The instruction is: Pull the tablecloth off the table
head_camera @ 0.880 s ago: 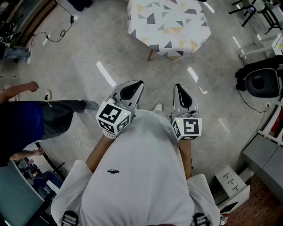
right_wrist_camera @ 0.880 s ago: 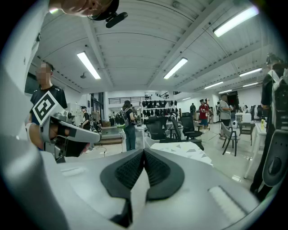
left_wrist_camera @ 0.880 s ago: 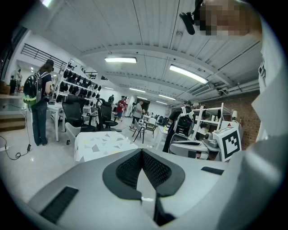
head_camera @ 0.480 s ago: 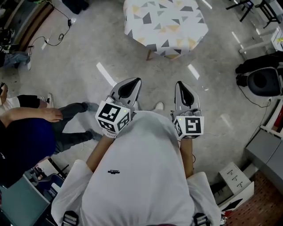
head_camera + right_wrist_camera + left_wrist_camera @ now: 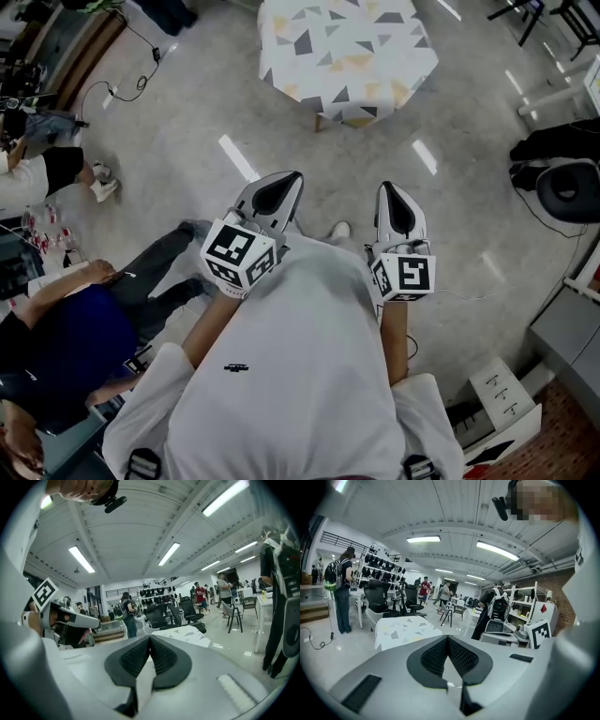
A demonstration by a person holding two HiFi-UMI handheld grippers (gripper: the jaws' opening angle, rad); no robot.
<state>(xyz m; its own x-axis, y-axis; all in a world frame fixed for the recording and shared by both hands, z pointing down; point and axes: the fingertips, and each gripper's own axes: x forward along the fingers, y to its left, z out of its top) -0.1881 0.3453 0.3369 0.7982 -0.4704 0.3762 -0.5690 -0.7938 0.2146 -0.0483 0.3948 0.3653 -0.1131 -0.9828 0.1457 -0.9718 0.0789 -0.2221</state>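
**Both claws shut and empty, cloth far ahead**

My left claw (image 5: 286, 180) and right claw (image 5: 389, 192) sit by my chest. Their own views show each pressed together, pinching nothing. Only the head view shows bare floor (image 5: 187, 112) ahead, then the tablecloth (image 5: 347, 52) draped over its table (image 5: 319, 121), well apart.

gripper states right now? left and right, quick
Left gripper: closed, holding nothing.
Right gripper: closed, holding nothing.

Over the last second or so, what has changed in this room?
A person in blue has shifted toward the lower left of the head view, and a person in white has appeared at the left edge. Nothing was grabbed or released. The left tool and right tool stay shut and empty, short of the tablecloth, which still covers its table.
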